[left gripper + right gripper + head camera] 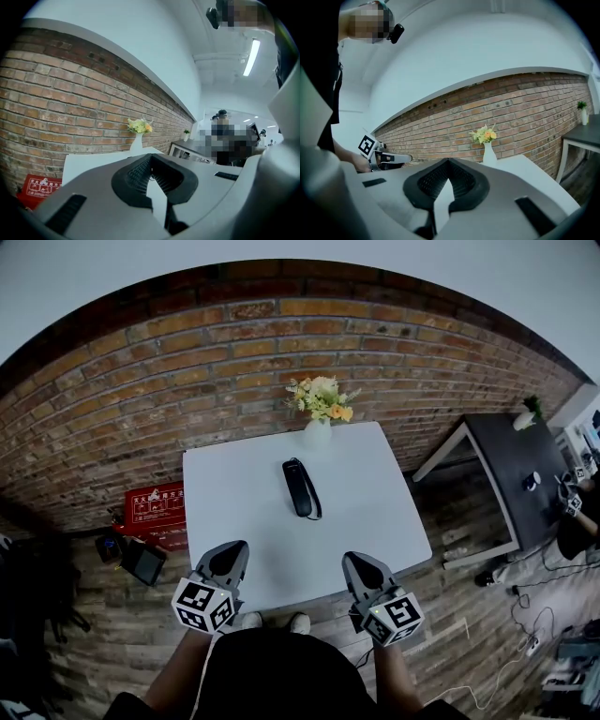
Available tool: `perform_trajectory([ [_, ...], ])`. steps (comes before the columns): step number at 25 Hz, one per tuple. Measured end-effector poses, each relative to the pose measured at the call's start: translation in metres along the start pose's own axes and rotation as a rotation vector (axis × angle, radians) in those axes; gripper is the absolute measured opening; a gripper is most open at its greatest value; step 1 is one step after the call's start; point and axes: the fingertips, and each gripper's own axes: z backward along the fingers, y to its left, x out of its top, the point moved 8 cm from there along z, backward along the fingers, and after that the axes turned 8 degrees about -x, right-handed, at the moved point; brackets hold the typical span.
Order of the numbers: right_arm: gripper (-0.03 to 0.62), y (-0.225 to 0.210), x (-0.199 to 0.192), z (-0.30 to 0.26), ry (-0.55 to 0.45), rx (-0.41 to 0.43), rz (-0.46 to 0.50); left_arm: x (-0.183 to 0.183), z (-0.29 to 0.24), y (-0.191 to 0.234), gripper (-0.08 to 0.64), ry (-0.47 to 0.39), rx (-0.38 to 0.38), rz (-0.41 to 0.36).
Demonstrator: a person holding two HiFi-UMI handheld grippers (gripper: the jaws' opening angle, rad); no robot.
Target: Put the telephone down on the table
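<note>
The telephone (300, 487) lies flat on the counter (394, 512), so the job looks done. My left tongs (228, 562) and right tongs (364, 570) hang at its near edge, both pressed together and empty.

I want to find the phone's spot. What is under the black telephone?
The telephone lies flat on the white table, with nothing else seen beneath it. The patch of tabletop right under it is covered.

A shared office or workroom: brick wall (141, 399), plank floor (94, 634), ceiling strip light (252, 56), dark desk (506, 460), loose cables (511, 667).
</note>
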Motion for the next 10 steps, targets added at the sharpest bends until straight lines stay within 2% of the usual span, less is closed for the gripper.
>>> perform_trajectory([
  [10, 0.021, 0.016, -0.006, -0.009, 0.001, -0.039, 0.009, 0.001, 0.002, 0.020, 0.014, -0.002, -0.036, -0.003],
])
